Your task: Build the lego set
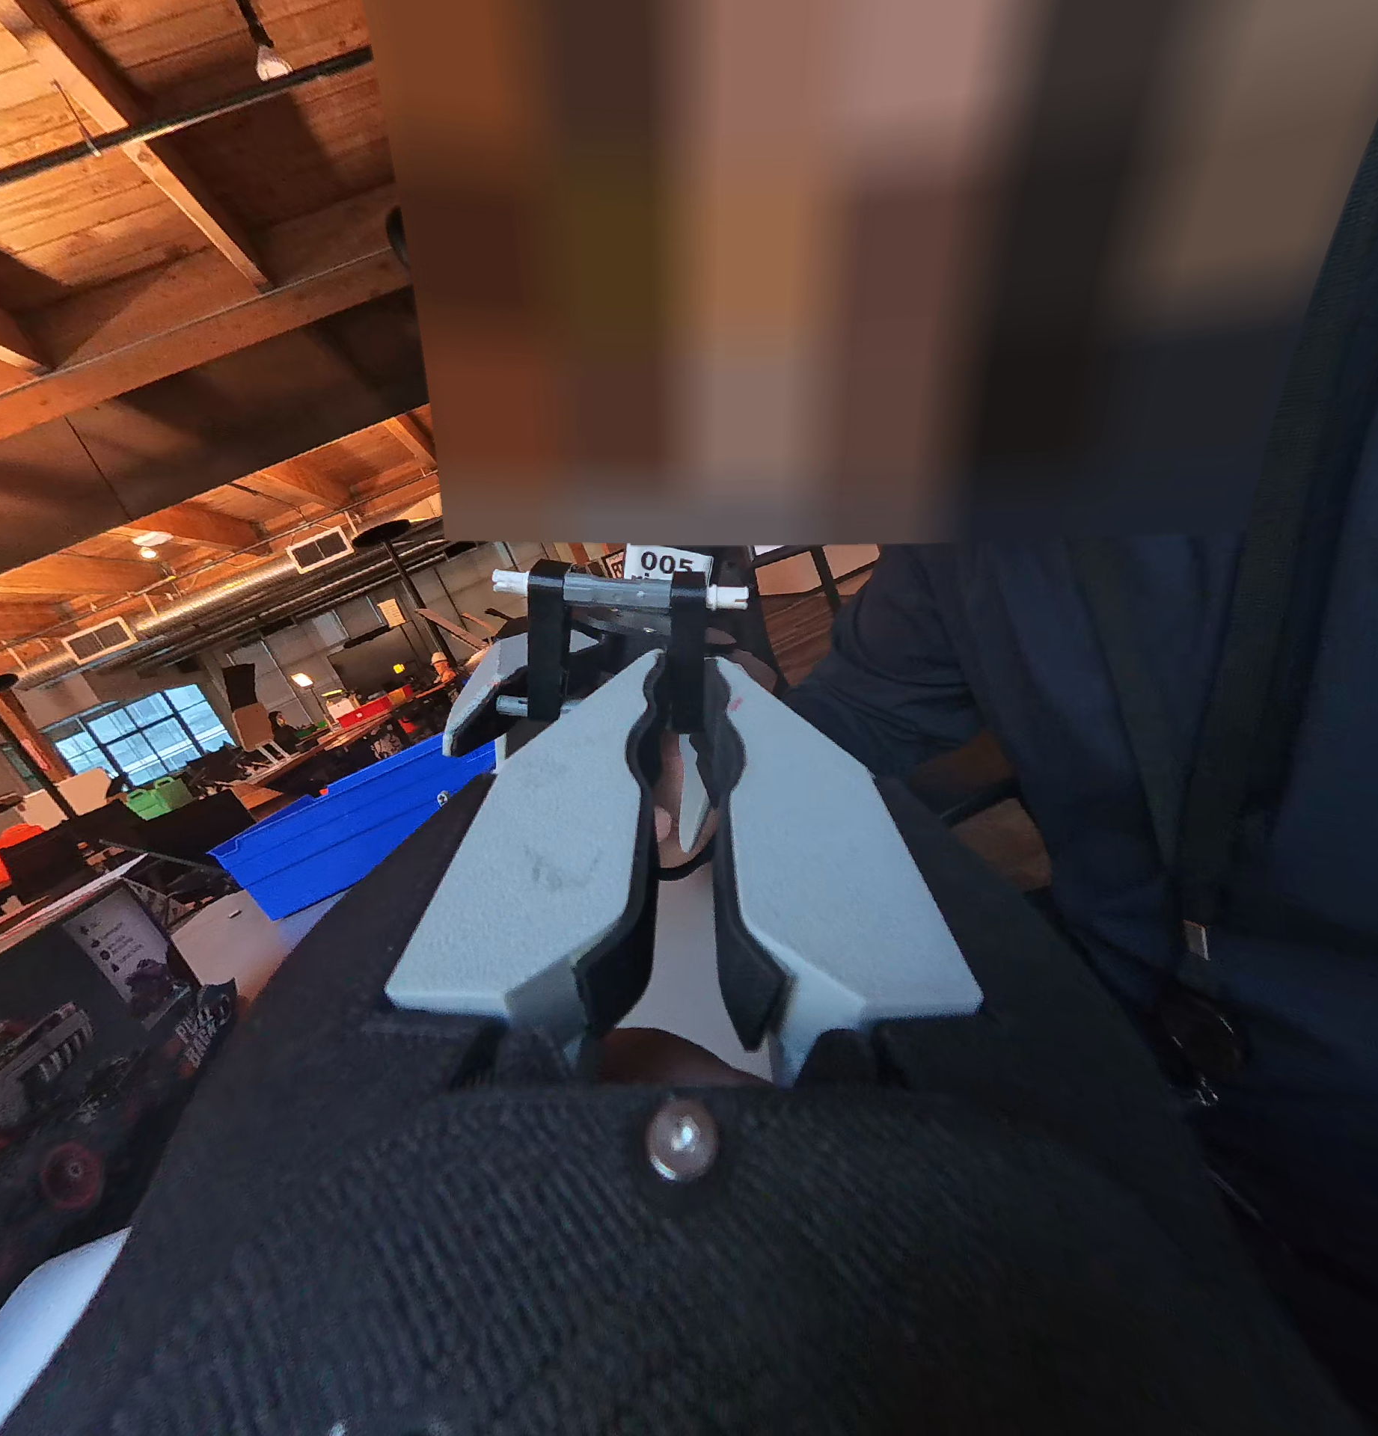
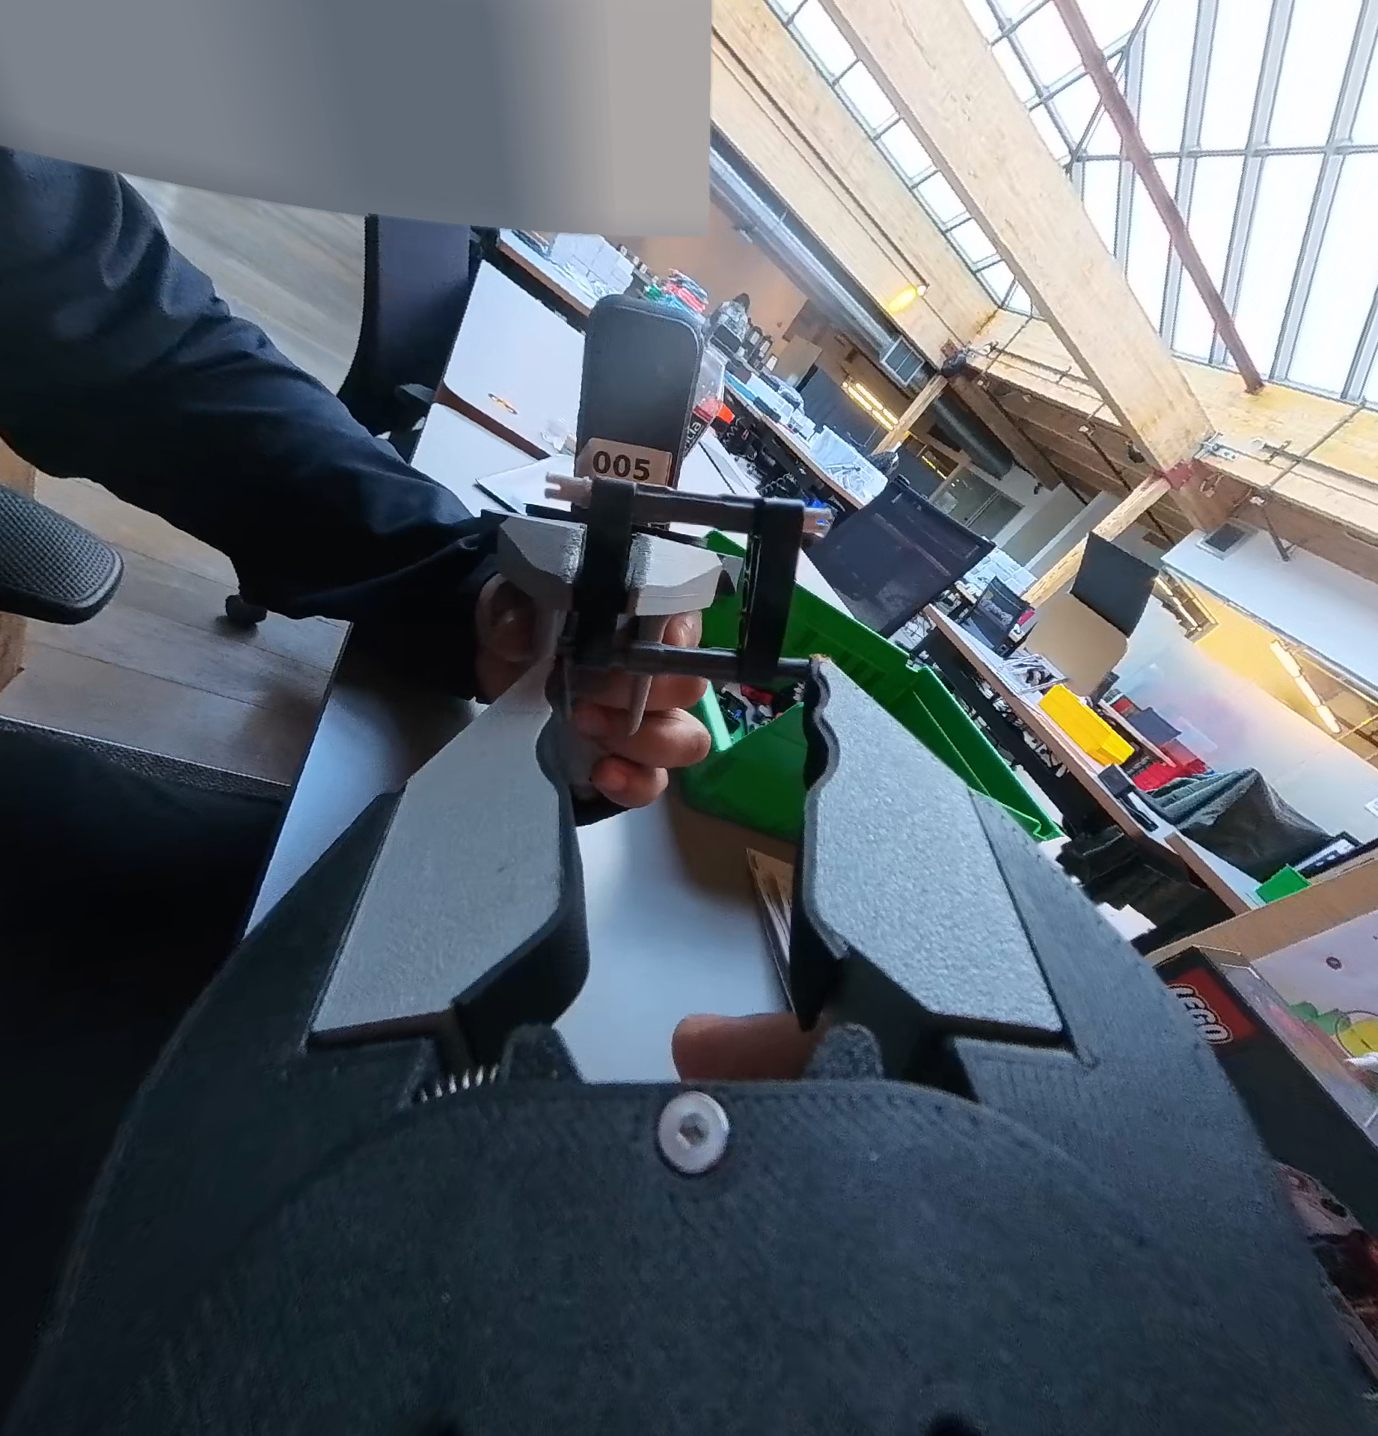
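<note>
left wrist view: the left tool [image 1: 682, 699] is clamped on one black upright beam of the small black lego frame with grey and white cross axles [image 1: 620, 622], held up in the air; a blue plastic bin [image 1: 344, 824] sits behind on the bench

right wrist view: the right tool [image 2: 682, 699] is spread open, its tips just beside the frame's lower axle, a green plastic bin [image 2: 849, 699] behind on the white bench [image 2: 655, 932]

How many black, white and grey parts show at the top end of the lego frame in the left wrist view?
Black uprights: 2
White pin ends: 2
Grey bar: 1
Total at the top of the lego frame: 5
</note>
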The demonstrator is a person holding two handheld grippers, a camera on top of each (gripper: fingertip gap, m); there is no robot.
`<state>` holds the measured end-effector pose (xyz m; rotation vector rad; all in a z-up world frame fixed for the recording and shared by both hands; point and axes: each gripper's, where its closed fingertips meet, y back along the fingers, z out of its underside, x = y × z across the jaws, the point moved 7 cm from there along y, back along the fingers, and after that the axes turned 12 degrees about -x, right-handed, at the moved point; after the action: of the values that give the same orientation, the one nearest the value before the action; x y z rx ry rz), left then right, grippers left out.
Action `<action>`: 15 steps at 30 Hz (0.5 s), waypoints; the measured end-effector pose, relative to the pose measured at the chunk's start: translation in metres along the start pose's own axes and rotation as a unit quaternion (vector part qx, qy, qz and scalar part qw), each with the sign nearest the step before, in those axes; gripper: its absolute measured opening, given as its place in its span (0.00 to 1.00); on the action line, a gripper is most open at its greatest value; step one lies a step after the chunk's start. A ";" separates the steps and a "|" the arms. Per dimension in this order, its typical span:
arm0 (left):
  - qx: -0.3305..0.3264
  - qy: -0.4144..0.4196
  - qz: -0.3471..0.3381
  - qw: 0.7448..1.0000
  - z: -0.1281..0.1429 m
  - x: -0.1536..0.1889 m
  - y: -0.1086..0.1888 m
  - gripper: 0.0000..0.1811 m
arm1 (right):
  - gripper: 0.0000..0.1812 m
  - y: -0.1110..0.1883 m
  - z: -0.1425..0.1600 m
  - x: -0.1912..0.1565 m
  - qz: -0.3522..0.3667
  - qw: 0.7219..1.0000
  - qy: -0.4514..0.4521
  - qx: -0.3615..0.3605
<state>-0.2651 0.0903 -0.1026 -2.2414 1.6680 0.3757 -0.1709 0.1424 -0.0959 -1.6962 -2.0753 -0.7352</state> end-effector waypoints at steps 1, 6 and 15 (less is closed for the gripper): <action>0.000 -0.001 -0.001 1.000 0.000 0.000 0.000 0.03 | 0.32 0.000 0.000 0.000 -0.001 1.000 -0.002 0.001; 0.001 -0.003 -0.002 1.000 -0.001 0.000 0.000 0.03 | 0.32 0.000 -0.001 0.000 -0.003 1.000 -0.004 0.003; 0.003 -0.006 -0.005 1.000 -0.002 0.000 0.000 0.03 | 0.33 0.000 -0.001 0.001 -0.007 1.000 -0.016 0.006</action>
<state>-0.2652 0.0893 -0.1009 -2.2392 1.6487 0.3799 -0.1715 0.1423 -0.0950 -1.6991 -2.1123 -0.7030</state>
